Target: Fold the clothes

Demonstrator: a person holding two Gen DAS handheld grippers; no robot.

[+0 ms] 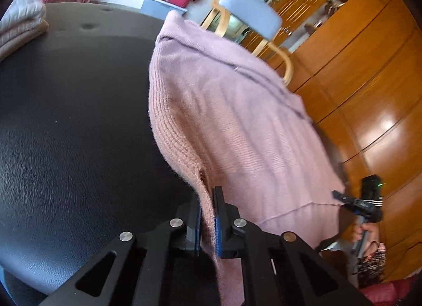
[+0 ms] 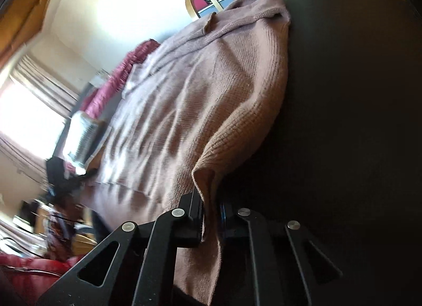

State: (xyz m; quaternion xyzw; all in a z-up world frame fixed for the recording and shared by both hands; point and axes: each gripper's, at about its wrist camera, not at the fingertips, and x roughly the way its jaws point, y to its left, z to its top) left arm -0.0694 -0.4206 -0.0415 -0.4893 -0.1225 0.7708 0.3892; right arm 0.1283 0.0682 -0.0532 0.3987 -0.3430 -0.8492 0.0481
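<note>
You are mid-fold: your left gripper (image 1: pixel 207 216) and right gripper (image 2: pixel 211 220) each have jaws clenched on a hem corner of the fuzzy pink knitted sweater (image 1: pixel 224 111), stretched ahead over the black leather surface (image 1: pixel 73 134); next, carry both corners forward evenly.

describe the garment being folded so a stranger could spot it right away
Start at the wide black leather surface. Draped across it is a fuzzy pink knit sweater, pinched at its edge by both the left gripper and right gripper. Unlike the folded pale stack, it's spread open.
</note>
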